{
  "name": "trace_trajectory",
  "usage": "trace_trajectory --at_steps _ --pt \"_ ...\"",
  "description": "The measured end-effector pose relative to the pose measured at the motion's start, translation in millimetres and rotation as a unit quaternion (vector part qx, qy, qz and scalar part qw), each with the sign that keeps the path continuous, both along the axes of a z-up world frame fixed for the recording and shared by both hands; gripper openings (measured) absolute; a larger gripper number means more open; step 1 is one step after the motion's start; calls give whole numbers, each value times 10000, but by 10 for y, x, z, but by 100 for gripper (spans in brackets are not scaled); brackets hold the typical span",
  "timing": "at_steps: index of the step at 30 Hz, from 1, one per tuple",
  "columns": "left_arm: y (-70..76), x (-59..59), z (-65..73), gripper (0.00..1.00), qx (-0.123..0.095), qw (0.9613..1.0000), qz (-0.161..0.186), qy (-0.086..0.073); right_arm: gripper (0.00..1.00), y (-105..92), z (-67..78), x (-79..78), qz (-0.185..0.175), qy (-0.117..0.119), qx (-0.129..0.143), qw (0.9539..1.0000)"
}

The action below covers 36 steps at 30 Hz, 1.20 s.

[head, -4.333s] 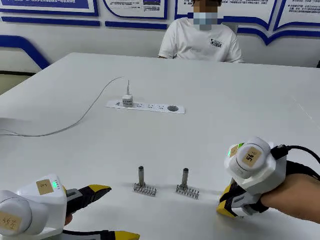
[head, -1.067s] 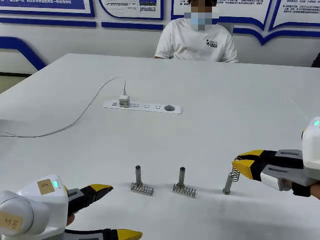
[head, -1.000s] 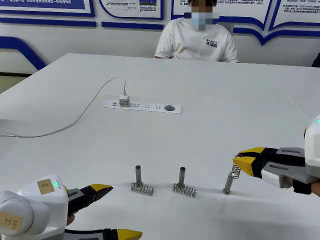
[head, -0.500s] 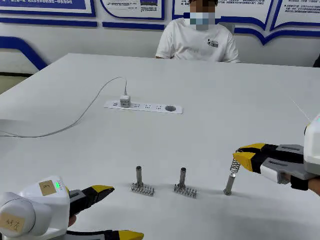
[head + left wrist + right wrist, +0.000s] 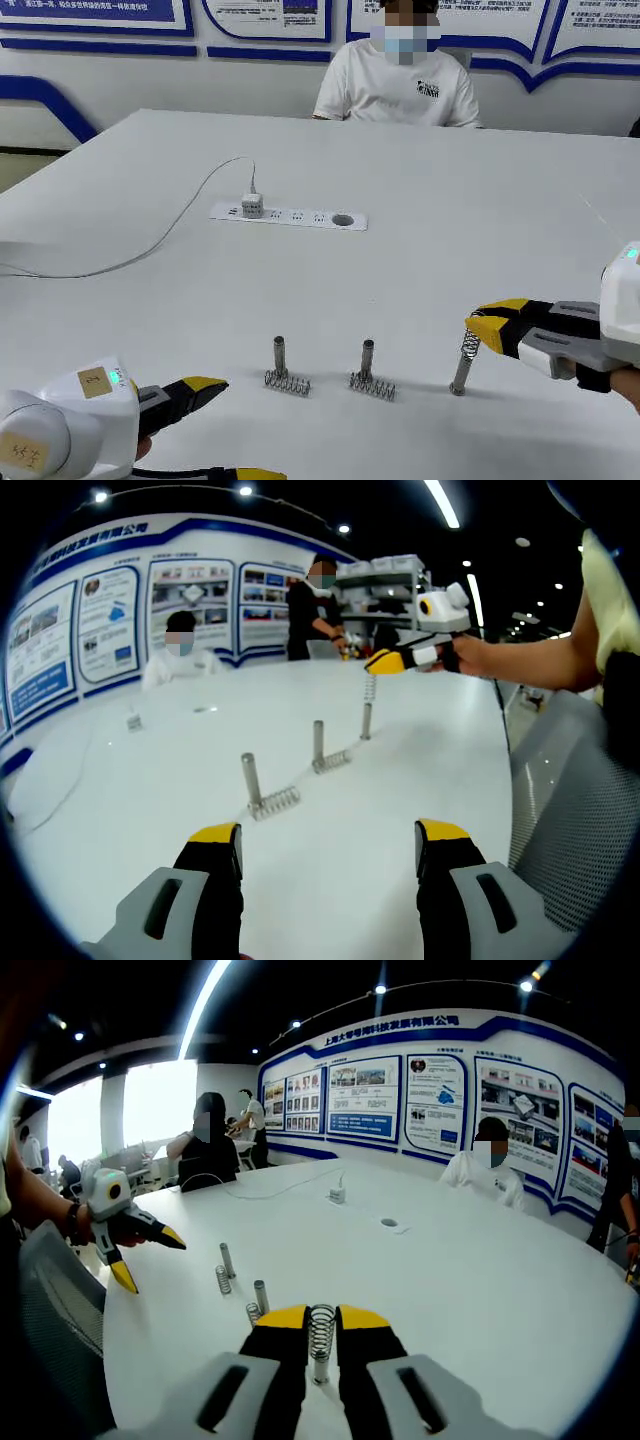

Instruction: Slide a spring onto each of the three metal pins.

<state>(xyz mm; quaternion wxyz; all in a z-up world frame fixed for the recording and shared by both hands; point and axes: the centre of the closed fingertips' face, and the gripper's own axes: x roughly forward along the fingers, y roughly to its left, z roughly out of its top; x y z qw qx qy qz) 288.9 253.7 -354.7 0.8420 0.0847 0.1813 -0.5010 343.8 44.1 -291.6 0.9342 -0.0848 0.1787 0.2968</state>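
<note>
Lifted off the tabletop since four seconds back, right gripper [image 5: 322, 1318] clamped on a spring [image 5: 469, 345] perched atop the rightmost pin [image 5: 459, 379]. Left of that pin: middle pin [image 5: 367, 356] and leftmost pin [image 5: 280, 352], loose springs [image 5: 287, 382] at their feet. Farther left, left gripper [image 5: 328, 830] spread wide.

— Up on the head, looking which way?
— Forward and down across the white table [image 5: 430, 190]; seated person [image 5: 397, 85] at 12 o'clock, far; three pins [image 5: 367, 357] near, toward 5 o'clock.
— And from the left gripper [image 5: 255, 428]?
— Low over the table, facing along the pin row; right gripper [image 5: 372, 665] caught at 2 o'clock.
— From the right one?
— Pressed close to the spring [image 5: 321, 1330] between its own jaws; looking back down the same row, left gripper at 9 o'clock.
— Shared ground?
— Pins, table, power strip [image 5: 290, 214], seated person; seen in all three.
</note>
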Motion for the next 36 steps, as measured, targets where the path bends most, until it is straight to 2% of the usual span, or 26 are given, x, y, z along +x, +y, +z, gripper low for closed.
trace_trajectory --at_steps 19,36 --pt "13 3 -24 71 2 10000 13 28 12 -51 -150 47 -77 90 5 9999" --pt "17 -2 -39 71 4 10000 36 47 12 -40 -331 42 -32 206 -110 9997"
